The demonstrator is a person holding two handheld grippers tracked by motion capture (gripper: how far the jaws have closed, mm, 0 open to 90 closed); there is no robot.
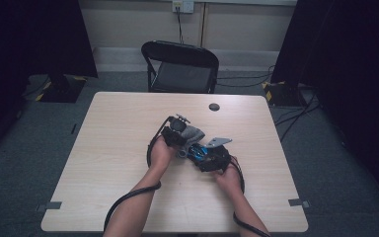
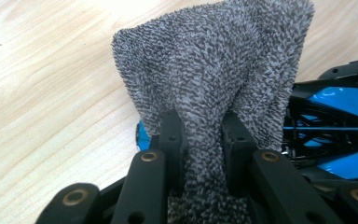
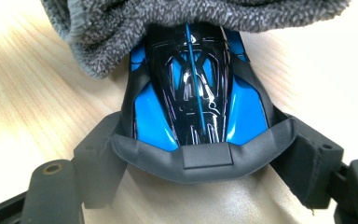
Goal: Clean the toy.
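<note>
High view: both grippers meet near the middle of the table [image 1: 128, 148], nearer the far edge than the near one. Left gripper [image 1: 176, 132] holds a grey cloth [image 1: 193, 133]; right gripper [image 1: 208, 158] holds a blue toy car [image 1: 196, 151].

Left gripper view: jaws pinched narrow on a fold of the cloth [image 2: 214, 74], car [image 2: 340, 135] just beside it. Thin pinch, so a hard wipe could tug the cloth free.

Right gripper view: jaws spread wide around the car [image 3: 193, 98] at its rear, cloth [image 3: 121, 32] draped over the front. The glossy body could slip or twist out if the cloth pushes sideways.
</note>
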